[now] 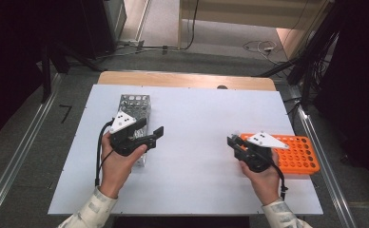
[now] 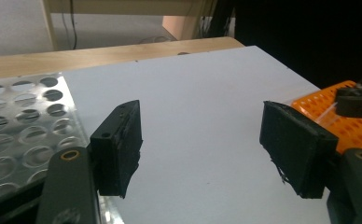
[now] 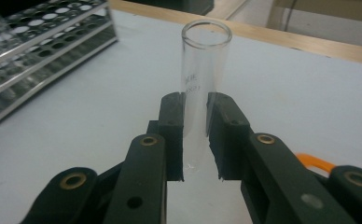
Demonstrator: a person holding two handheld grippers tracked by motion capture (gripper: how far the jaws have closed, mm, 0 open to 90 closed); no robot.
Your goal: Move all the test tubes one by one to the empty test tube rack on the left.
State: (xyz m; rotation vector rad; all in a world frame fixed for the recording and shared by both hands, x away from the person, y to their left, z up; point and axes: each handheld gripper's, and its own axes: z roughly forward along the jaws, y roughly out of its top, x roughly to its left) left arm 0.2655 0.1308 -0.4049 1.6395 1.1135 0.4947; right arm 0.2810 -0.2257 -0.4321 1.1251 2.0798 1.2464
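In the right gripper view, the right claw (image 3: 195, 140) rises from the bottom centre, its jaws pressed on a clear glass test tube (image 3: 203, 70) that stands upright to the upper middle of the frame. In the high view, the left claw (image 1: 155, 135) at centre left is spread wide with nothing between its jaws, held over the white tabletop (image 1: 192, 123). Behind it lies the metal rack (image 1: 134, 107); at right, the orange rack (image 1: 296, 154).
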